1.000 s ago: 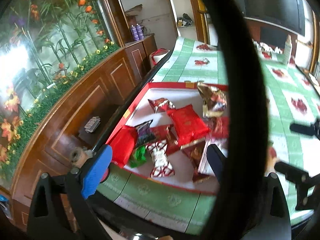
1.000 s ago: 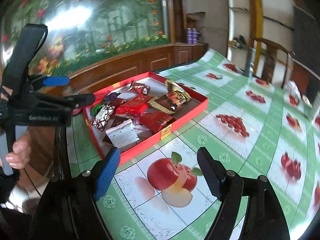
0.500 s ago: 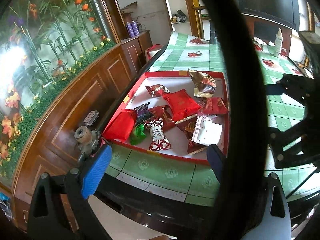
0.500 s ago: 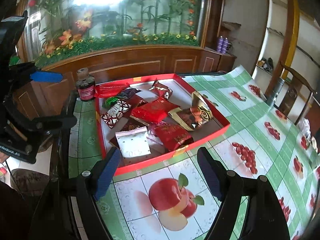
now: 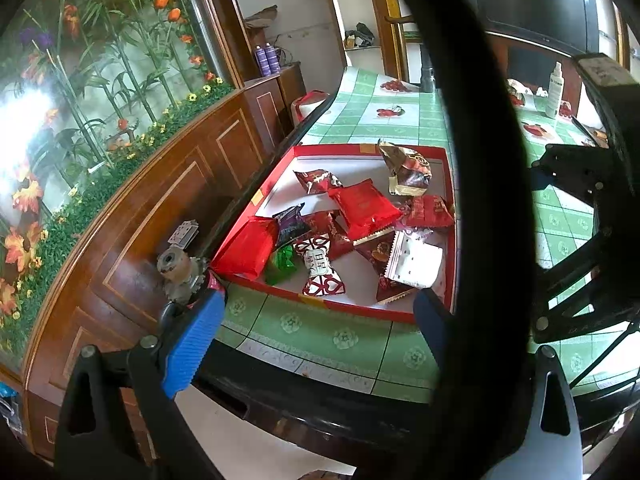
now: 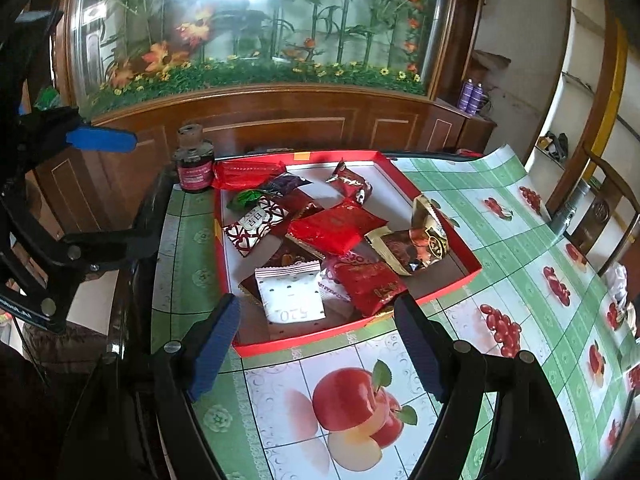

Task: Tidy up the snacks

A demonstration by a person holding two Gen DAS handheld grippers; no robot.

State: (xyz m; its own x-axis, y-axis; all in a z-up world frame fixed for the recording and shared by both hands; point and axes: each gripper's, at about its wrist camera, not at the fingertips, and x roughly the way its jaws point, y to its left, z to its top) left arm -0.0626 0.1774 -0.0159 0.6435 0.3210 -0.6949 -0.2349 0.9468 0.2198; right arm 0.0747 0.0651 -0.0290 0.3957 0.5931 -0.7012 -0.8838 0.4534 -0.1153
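Observation:
A shallow red tray (image 5: pixel 352 307) (image 6: pixel 444 290) sits on the table and holds several snack packets: a red packet (image 5: pixel 362 203) (image 6: pixel 336 228), a white packet (image 5: pixel 416 264) (image 6: pixel 290 294), a gold-brown packet (image 5: pixel 408 168) (image 6: pixel 424 240) and a red-white heart candy (image 5: pixel 320 266) (image 6: pixel 256 224). My left gripper (image 5: pixel 316 328) is open and empty, held off the table's near edge. My right gripper (image 6: pixel 316 344) is open and empty, just in front of the tray. The left gripper also shows at the left of the right wrist view (image 6: pixel 86 192).
A small dark bottle (image 5: pixel 180 270) (image 6: pixel 195 160) stands at the table corner beside the tray. A wooden cabinet (image 6: pixel 280 120) with a flower panel runs along the far side. A white bottle (image 5: pixel 555 90) stands far back. A thick black band (image 5: pixel 480 200) crosses the left wrist view.
Both grippers have swung round and pulled back, so the tray now sits more central in each view. Both stayed open and empty. The snacks have not moved.

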